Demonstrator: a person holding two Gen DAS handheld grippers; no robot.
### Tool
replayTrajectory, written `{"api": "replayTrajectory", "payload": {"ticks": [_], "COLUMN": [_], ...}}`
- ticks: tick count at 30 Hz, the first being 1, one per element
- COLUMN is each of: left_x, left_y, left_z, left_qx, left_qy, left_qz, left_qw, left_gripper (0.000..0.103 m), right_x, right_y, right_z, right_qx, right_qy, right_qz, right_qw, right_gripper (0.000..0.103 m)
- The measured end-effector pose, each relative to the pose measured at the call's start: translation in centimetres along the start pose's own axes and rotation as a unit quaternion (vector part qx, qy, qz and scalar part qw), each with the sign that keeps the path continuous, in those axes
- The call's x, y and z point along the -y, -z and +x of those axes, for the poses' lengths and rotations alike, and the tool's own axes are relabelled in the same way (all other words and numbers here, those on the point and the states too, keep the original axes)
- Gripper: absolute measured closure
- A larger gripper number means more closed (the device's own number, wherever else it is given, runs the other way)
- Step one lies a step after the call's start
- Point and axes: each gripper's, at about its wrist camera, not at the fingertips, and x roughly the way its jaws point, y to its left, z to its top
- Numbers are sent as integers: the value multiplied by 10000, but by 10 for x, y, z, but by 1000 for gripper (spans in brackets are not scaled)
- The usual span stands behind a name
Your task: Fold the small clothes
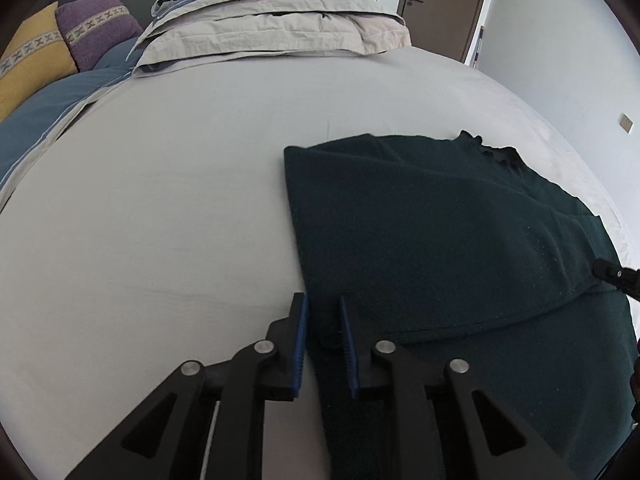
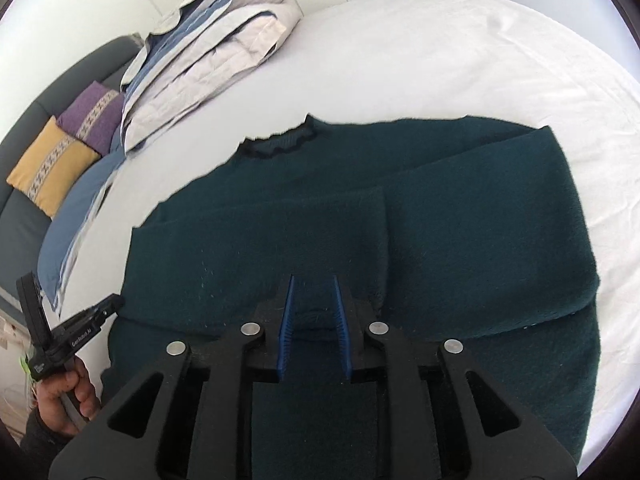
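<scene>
Nearest in the left wrist view, the left gripper (image 1: 323,344) holds its black fingers (image 1: 300,344) slightly parted, their ribbed blue pads astride the near left edge of a dark green sweater (image 1: 432,240); the cloth lies slack between the pads and is not pinched. In the right wrist view the right gripper (image 2: 314,332) stands the same way, blue-padded fingers (image 2: 286,332) a little apart, released, over a small raised ridge of the sweater's lower hem.

The sweater is a fuzzy, matte knit flecked with pale lint. It lies flat on the bed (image 1: 160,208), with both sides folded inward so that their edges meet along a seam down the middle. Its scalloped neckline with darker trim points away from the cameras.

The bed sheet is smooth and pale grey. Farther off sits a stack of folded bedding (image 1: 276,20) in beige and blue, crumpled at the edges. Beside it lean a purple cushion (image 1: 98,28) and a mustard cushion (image 1: 32,60), each with a woven patterned band.
</scene>
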Motion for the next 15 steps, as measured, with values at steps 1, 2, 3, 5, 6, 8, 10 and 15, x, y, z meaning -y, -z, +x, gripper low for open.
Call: {"api": "replayTrajectory", "payload": {"ticks": [1,2,3,5,6,8,10,15], "left_x": [-4,-7,-8,-8,-9,-13,-19,-33], "left_y": [1,1,1,0,1,4,12,52], "left_z": [1,1,1,-1,-4,-15,-29,-79], "left_qx": [20,30,28,42,60,100,105,166], "left_qy": [47,104,123,96,92,173,252,490], "left_qz": [-33,-54,-50,11,-15,-185,-333,-522], "left_qw": [10000,9999,9999,9999,9999,9996,9991,9973], "left_gripper": [71,70,69,66,65,63,62,41], "right_x": [4,10,16,28,32,33,37,54], "right_y": [2,4,4,6,7,12,23,69], "right_z": [6,7,6,1,-4,-21,-41,-100], "right_qx": [-55,44,121,147,175,324,498,954], "right_qy": [7,-103,-206,-422,-447,-99,-52,-208], "right_qz": [57,117,214,547,668,711,739,993], "right_qw": [10000,9999,9995,9975,9966,9969,9960,9903], "right_gripper": [83,84,84,85,85,83,83,62]}}
